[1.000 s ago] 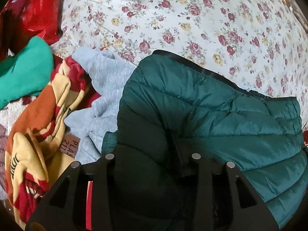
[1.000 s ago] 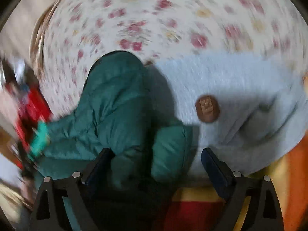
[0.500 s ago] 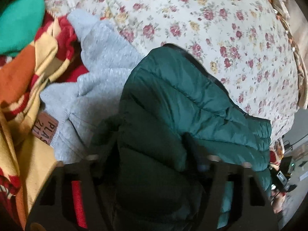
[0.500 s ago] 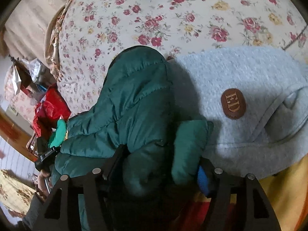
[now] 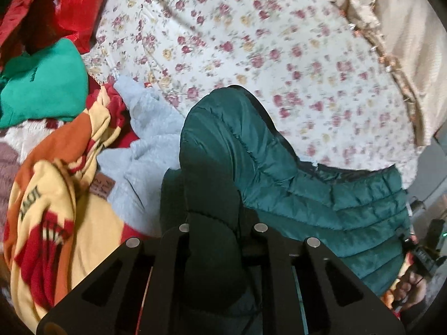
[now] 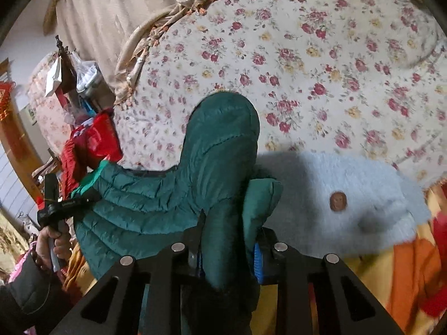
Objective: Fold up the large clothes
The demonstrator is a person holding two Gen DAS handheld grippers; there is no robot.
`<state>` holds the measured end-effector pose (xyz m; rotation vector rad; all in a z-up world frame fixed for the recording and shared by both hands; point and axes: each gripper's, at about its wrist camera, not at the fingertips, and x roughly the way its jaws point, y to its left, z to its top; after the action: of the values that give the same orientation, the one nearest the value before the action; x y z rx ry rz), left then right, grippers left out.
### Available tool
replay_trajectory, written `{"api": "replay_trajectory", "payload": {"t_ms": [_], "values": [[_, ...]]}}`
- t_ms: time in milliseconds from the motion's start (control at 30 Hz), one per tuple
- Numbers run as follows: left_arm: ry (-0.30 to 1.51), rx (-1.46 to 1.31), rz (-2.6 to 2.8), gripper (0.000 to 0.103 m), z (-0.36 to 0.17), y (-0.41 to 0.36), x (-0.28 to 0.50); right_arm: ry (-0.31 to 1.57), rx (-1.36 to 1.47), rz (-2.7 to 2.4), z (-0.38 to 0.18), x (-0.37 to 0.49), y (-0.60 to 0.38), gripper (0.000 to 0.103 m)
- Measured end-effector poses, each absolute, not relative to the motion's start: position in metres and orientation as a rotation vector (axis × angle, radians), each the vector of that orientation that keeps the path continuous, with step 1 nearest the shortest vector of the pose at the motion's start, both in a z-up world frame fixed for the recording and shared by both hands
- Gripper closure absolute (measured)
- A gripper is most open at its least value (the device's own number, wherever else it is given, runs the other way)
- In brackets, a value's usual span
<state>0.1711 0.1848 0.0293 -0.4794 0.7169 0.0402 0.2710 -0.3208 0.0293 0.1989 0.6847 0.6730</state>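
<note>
One green jacket (image 5: 307, 195), one grey fleece (image 6: 335, 195), two tools.

bare floral bedspread (image 5: 251, 42) beyond the green jacket (image 5: 279, 173); clothes heap (image 5: 56, 167) crowding its left

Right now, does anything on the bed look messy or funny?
Yes. A heap of clothes lies jumbled and unfolded at the bed's edge. The green puffer jacket hangs bunched between the left claw and right claw, both clamped on it.
</note>
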Motion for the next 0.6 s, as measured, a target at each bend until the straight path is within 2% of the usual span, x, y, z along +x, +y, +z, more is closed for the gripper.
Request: {"api": "replay_trajectory", "payload": {"t_ms": [267,367,467,533,567,600], "values": [[0.746,-0.5,-0.081,0.092,0.027,0.158,0.156,0.71,0.33,0.637,0.023,0.246,-0.374,0.078],[0.781,-0.401,-0.09,0.088,0.02,0.142,0.171,0.741,0.33,0.6,0.015,0.252,-0.382,0.078],[0.878,-0.37,-0.001,0.069,-0.007,0.141,0.188,0.881,0.41,0.57,-0.02,0.273,-0.39,0.072],[0.925,-0.397,0.067,0.038,-0.019,0.148,0.192,0.971,0.449,0.529,-0.036,0.281,-0.393,0.048],[0.93,-0.415,0.096,0.032,-0.021,0.153,0.191,1.011,0.471,0.507,-0.04,0.284,-0.396,0.046],[0.928,-0.436,0.107,0.031,-0.019,0.158,0.189,1.03,0.496,0.497,-0.039,0.285,-0.4,0.046]]}}
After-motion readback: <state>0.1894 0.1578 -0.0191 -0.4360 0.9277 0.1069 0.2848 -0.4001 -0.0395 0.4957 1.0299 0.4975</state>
